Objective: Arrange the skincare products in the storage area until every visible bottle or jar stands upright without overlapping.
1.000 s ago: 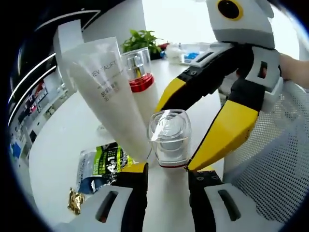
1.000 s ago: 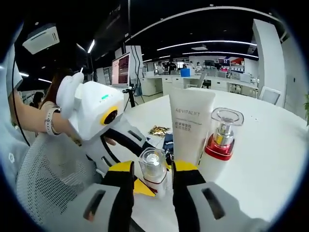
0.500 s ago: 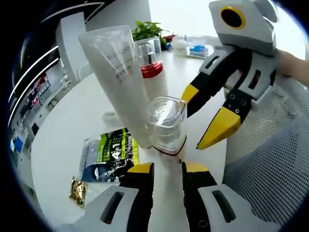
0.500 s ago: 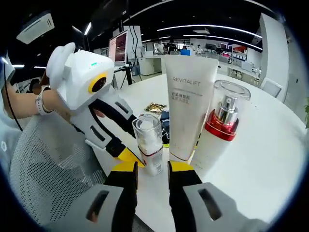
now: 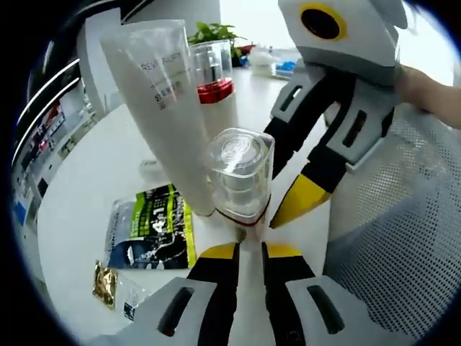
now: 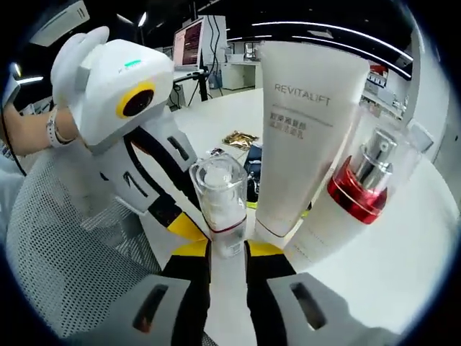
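Open-plan office: rows of desks (image 6: 241, 72), monitor (image 6: 184, 45), ceiling strip lights (image 6: 317, 27), potted plant (image 5: 214, 32).

Left gripper (image 5: 247, 249) and right gripper (image 6: 228, 247) face each other, jaws narrowed, seemingly nearly closed.

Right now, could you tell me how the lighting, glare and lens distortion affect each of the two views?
Left gripper view: the window behind the plant is blown out to white, and the small clear-capped bottle carries bright glare on its top. Right gripper view: the dim office behind has streaky ceiling lights; the fisheye bulges the white tube and the red-collared pump bottle, yet the tube's lettering stays sharp.
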Demonstrator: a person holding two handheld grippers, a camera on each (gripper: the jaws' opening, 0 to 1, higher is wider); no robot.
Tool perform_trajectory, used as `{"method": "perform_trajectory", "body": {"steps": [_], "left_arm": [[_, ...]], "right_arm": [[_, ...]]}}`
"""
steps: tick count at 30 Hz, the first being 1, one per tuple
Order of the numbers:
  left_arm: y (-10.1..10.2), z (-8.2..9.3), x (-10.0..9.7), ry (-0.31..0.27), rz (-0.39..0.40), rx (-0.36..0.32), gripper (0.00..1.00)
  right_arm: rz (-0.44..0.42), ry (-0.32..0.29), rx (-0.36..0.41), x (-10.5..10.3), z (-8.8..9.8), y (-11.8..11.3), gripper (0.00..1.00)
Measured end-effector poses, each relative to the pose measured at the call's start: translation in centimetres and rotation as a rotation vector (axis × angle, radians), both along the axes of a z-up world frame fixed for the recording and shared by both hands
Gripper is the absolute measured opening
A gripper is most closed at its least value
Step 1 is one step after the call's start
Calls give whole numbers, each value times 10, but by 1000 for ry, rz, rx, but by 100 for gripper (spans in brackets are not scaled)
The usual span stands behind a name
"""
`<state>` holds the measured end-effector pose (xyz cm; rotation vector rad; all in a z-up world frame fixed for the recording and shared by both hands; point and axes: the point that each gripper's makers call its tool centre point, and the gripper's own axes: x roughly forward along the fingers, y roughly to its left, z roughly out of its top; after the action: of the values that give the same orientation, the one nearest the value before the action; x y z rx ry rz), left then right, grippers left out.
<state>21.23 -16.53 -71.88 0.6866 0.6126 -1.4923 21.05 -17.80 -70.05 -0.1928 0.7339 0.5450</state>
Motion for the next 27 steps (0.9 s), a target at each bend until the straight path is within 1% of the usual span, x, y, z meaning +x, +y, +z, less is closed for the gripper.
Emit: {"method": "perform_trajectory", "body": {"steps": [5, 7, 17, 22, 27], "left_arm": [[-6, 1, -1, 0, -9, 11, 8], [-9, 1, -2, 11, -6, 13, 7], [-29, -2, -11, 23, -25, 15, 3], [-34, -4, -11, 25, -21, 11, 3], [-36, -5, -10, 25, -14, 5, 3]], "right_arm": [[-2, 10, -9, 0, -1, -6, 18], [-14, 15, -10, -1, -1, -10, 18], [-64, 32, -14, -8, -3, -31, 17], [-83, 37, -15, -9, -5, -36, 16], [-94, 41, -36, -10, -8, -39, 15]]}}
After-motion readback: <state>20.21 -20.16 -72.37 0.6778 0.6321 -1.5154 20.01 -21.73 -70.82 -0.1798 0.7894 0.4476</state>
